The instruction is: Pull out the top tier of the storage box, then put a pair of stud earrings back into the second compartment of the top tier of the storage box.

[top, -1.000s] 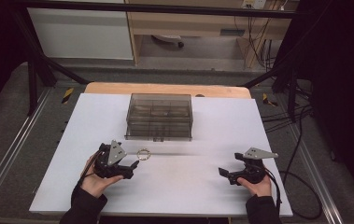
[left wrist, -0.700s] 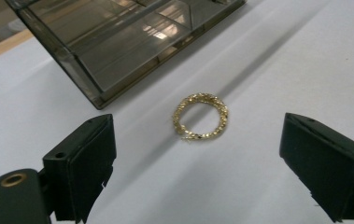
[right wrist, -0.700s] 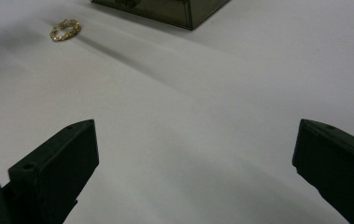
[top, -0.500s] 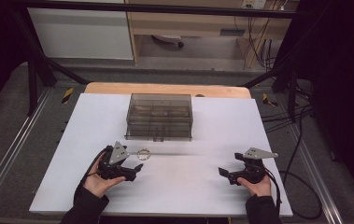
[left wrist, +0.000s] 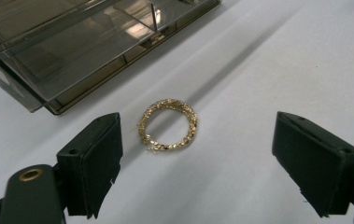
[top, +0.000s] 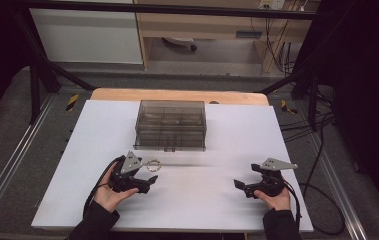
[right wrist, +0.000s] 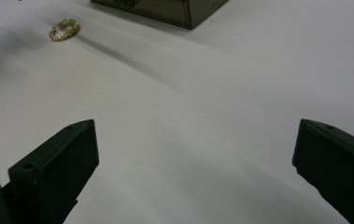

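A gold chain ring point(left wrist: 167, 125) lies flat on the white table point(top: 202, 200), just in front of a smoky clear compartment box point(top: 171, 124). My left gripper point(left wrist: 198, 140) is open. Its jaws have just been closing a little, and the ring lies on the table between and slightly ahead of them, touched by neither. From above, the left gripper point(top: 150, 183) sits just below the ring point(top: 152, 165). My right gripper point(top: 240, 186) rests near the table's front right, open with nothing between its jaws point(right wrist: 195, 135). The ring point(right wrist: 64, 29) shows far off in its view.
The box point(left wrist: 72, 51) has a lid and several inner compartments, and stands at the table's middle back. A wooden edge point(top: 177, 95) borders the far side. Cables point(top: 322, 150) hang off the right of the table.
My left gripper has edged slightly to the right, closer under the ring. The right gripper has kept still.
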Demonstrator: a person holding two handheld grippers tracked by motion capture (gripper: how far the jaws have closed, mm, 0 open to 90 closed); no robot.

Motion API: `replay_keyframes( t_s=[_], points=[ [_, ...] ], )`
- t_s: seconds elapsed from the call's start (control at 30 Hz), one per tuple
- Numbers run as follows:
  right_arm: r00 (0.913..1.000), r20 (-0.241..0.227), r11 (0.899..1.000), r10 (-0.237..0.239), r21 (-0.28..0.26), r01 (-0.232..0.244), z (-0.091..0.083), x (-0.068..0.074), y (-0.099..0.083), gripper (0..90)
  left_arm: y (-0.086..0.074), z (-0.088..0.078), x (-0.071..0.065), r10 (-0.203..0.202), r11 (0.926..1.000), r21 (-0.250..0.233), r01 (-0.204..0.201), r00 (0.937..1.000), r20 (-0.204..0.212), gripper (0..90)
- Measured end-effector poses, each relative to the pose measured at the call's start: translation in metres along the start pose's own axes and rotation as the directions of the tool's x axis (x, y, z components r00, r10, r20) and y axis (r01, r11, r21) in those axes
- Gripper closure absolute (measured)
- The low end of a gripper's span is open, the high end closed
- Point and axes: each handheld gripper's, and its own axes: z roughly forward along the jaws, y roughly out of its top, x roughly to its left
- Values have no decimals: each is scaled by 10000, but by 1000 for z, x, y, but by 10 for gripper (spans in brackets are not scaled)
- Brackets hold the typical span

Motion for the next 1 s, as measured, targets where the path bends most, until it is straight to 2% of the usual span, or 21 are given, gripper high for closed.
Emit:
replay_keyframes(
  t_s=[0.27, 0.6, 0.7, 0.83, 1.0],
  points=[
    [10000, -2, 10000, 80, -34, -80, 0, 0, 0, 11, 3, 4, 0, -182, 9997, 182, 177, 9994, 284, 189],
    [10000, 21, 10000, 78, -28, -78, -1, 0, 0, 11, 13, 14, -1, -442, 9969, 677, 399, 9970, 633, 264],
    [10000, 43, 10000, 44, 6, -44, 0, -1, 0, 11, 17, 18, -2, -409, 9961, 803, 365, 9977, 537, 311],
    [10000, 18, 10000, 42, 6, -42, 0, 0, 0, 11, 18, 23, 0, -589, 9934, 1014, 532, 9968, 542, 373],
    [10000, 31, 10000, 38, 10, -38, 0, 0, 0, 11, 17, 28, 2, -553, 9909, 1243, 507, 9979, 337, 443]
  ],
)
